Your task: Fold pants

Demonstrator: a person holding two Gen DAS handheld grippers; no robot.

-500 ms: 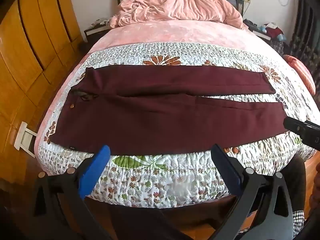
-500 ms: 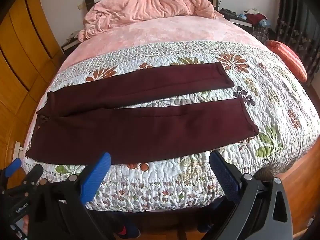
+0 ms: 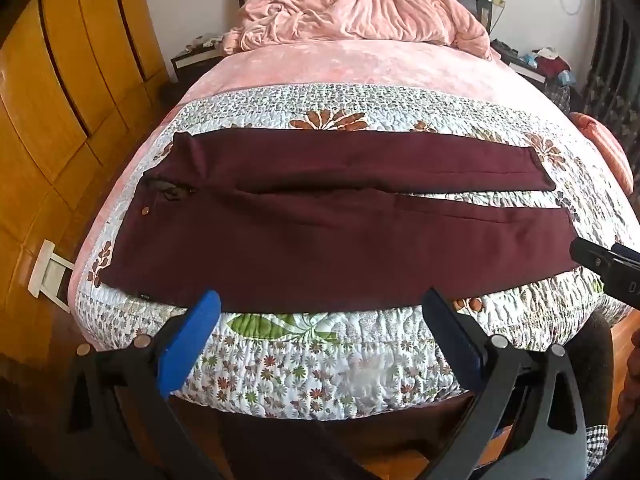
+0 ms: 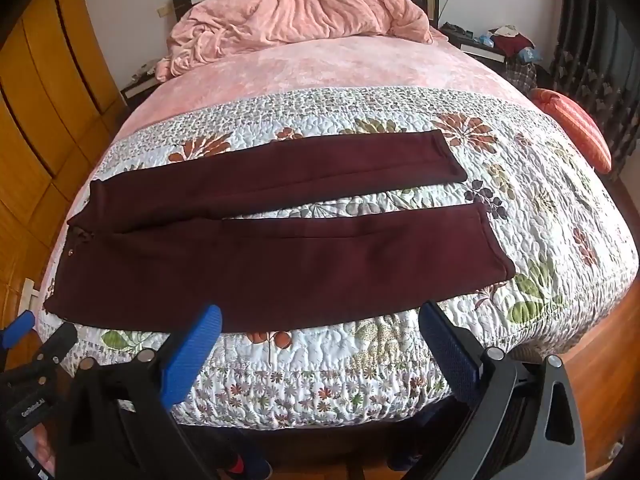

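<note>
Dark maroon pants [image 3: 320, 236] lie flat across the floral quilt [image 3: 320, 344], waistband at the left, both legs stretched to the right with a narrow gap between them. The same pants [image 4: 280, 256] fill the middle of the right wrist view. My left gripper [image 3: 320, 312] hovers open above the near edge of the bed, its blue pads wide apart and empty. My right gripper [image 4: 320, 324] is likewise open and empty over the near edge, below the near leg. The right gripper's tip [image 3: 604, 264] shows at the right edge of the left wrist view, close to the near leg's hem.
A crumpled pink blanket [image 3: 360, 12] is heaped at the headboard. Wooden wardrobe doors [image 3: 60, 120] line the left side. Nightstands with clutter [image 4: 500, 44] flank the bed, and an orange cushion [image 4: 576, 128] sits at the right. Wooden floor lies below the bed's near edge.
</note>
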